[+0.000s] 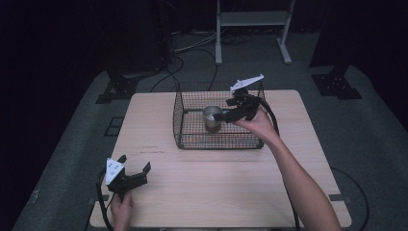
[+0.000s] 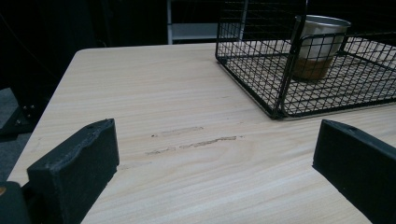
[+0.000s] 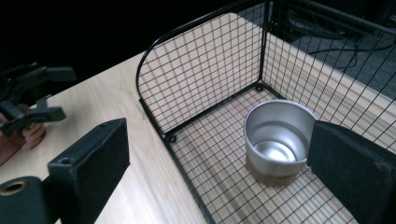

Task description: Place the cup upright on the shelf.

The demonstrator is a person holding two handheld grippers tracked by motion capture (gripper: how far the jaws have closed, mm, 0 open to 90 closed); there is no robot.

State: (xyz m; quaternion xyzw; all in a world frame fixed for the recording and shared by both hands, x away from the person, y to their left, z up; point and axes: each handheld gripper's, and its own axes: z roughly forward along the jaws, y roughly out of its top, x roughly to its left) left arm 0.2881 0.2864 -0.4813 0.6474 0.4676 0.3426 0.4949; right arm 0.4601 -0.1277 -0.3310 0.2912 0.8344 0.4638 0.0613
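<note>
Mostly pale wooden table [image 1: 216, 187], grey floor [image 1: 370, 134], seemingly dark room

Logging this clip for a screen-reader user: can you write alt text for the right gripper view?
A metal cup stands upright and empty inside a black wire basket on a light wooden table. The right claw hangs above it, jaws open and holding nothing. The left claw shows farther off at the table's edge.
</note>
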